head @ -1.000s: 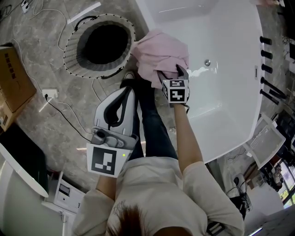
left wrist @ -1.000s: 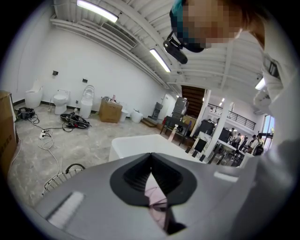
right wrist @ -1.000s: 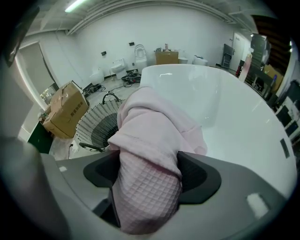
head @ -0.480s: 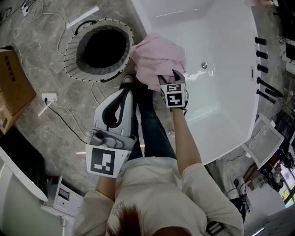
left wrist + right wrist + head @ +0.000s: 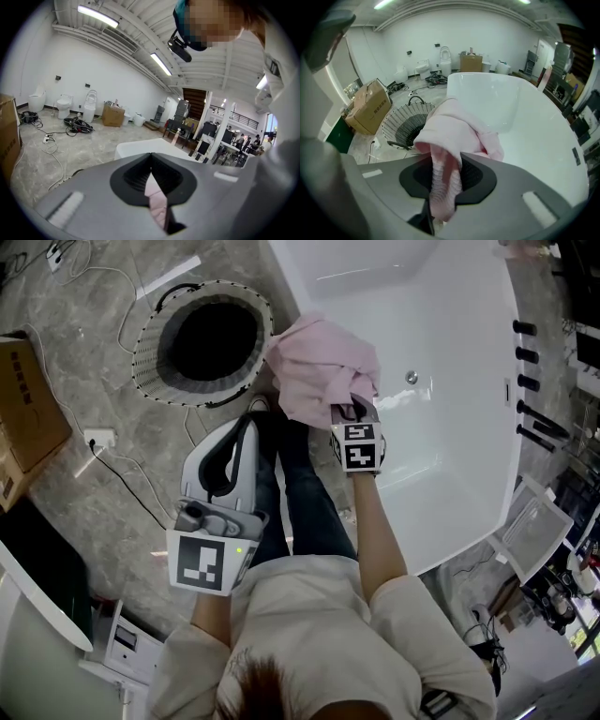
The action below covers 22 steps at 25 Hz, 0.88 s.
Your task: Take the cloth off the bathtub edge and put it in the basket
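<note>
A pink cloth lies bunched over the near rim of the white bathtub. My right gripper is at the cloth's lower right corner, pointing steeply down. Its jaws have just been closing and now pinch a raised fold of the cloth between the pads of the right gripper. The round wire basket stands on the floor just left of the cloth, and it also shows as the basket beyond the fold. My left gripper hangs shut below the cloth, holding nothing; in its own view the left gripper has its tips together.
A cardboard box sits at the far left, with a cable and socket strip on the stone floor. Black taps line the tub's right side. The person's legs stand against the tub.
The right gripper's jaws have closed on a fold of the pink cloth and lifted it slightly. The left gripper has stayed about where it was.
</note>
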Motion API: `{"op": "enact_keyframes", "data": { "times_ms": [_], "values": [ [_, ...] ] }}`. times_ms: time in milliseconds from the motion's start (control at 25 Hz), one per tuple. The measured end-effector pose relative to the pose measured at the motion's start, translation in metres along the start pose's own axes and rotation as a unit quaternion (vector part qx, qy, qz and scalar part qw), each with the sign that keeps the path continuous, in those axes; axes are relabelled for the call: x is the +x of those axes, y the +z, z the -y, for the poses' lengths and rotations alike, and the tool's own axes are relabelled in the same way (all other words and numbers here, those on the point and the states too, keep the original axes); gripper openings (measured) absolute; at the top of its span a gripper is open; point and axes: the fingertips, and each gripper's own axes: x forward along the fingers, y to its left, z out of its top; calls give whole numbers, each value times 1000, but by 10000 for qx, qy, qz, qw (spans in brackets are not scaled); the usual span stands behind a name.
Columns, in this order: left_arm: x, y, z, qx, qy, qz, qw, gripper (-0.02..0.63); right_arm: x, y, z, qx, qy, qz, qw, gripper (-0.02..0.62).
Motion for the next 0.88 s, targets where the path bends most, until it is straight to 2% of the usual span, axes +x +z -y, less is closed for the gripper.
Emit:
{"op": "enact_keyframes", "data": {
  "times_ms": [120, 360, 560, 880],
  "values": [
    [-5, 5, -3, 364, -20, 132, 9992, 12, -11, 9, 1, 307, 77, 186, 9993, 50],
    [-14, 22, -1, 487, 21, 284, 9984, 14, -59, 39, -9, 900, 427, 943, 9905, 41],
    [-22, 44, 2, 600, 65, 542, 9967, 14, -108, 93, -15, 1125, 782, 1816, 9738, 40],
    [-45, 92, 10, 903, 166, 995, 9908, 14, -196, 181, -20, 1331, 1150, 3003, 9375, 40]
  ]
}}
